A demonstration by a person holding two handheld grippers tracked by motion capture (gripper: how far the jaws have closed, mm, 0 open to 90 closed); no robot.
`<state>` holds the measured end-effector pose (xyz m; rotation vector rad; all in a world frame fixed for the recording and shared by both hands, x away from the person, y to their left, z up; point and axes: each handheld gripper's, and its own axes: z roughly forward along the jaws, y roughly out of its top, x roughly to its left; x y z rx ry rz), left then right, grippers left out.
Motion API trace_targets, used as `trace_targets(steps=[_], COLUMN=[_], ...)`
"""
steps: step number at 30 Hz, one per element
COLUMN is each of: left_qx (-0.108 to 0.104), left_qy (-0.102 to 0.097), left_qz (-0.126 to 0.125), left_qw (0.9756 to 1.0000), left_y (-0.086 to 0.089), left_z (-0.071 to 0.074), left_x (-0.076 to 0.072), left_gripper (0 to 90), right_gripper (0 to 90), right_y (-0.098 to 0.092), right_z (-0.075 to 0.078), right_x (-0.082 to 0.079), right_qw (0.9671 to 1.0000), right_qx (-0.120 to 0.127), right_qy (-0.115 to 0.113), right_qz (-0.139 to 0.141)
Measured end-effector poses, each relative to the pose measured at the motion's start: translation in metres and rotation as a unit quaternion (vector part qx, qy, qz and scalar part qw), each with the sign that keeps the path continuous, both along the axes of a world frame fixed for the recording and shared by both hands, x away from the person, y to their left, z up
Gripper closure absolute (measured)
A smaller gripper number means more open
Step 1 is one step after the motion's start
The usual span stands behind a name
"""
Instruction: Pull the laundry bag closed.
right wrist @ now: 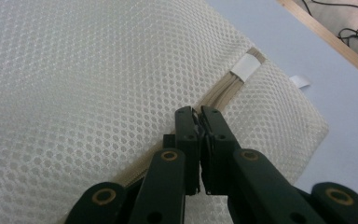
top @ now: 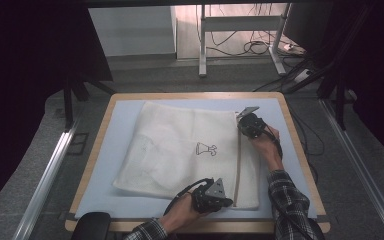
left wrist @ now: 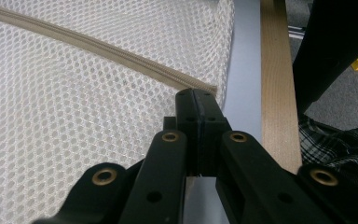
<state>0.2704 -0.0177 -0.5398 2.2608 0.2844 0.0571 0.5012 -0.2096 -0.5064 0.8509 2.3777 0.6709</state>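
A white mesh laundry bag (top: pixel 180 150) lies flat on the blue-grey mat (top: pixel 125 205). Its beige zipper (top: pixel 238 165) runs along the bag's right side. My left gripper (top: pixel 226 201) is at the near end of that zipper. In the left gripper view its jaws (left wrist: pixel 196 95) are pressed together over the zipper's end (left wrist: pixel 205 87) at the bag's edge. My right gripper (top: pixel 243 123) is at the far end of the zipper. There its jaws (right wrist: pixel 198 113) are nearly closed on a small pull on the zipper (right wrist: pixel 221 91), just short of a white tab (right wrist: pixel 244 65).
The mat covers a table with a wooden rim (top: pixel 300 150), close to the bag's right edge. A black rounded object (top: pixel 92 225) sits at the table's near left corner. Desk legs and cables (top: pixel 250 45) lie on the floor beyond.
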Motion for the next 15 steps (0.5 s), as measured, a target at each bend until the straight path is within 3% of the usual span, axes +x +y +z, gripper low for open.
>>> trace_targets(steps=[15], left_qx=[0.001], left_qy=[0.001], left_qz=[0.000], left_qw=[1.0000], left_y=[0.000], left_z=[0.000], left_x=[0.000], left_gripper=[89.8], right_gripper=[85.7], right_y=[0.000], right_z=[-0.001], right_x=[0.015], right_qw=[1.0000], right_qx=[0.002], right_qy=[-0.007], right_qz=[-0.005])
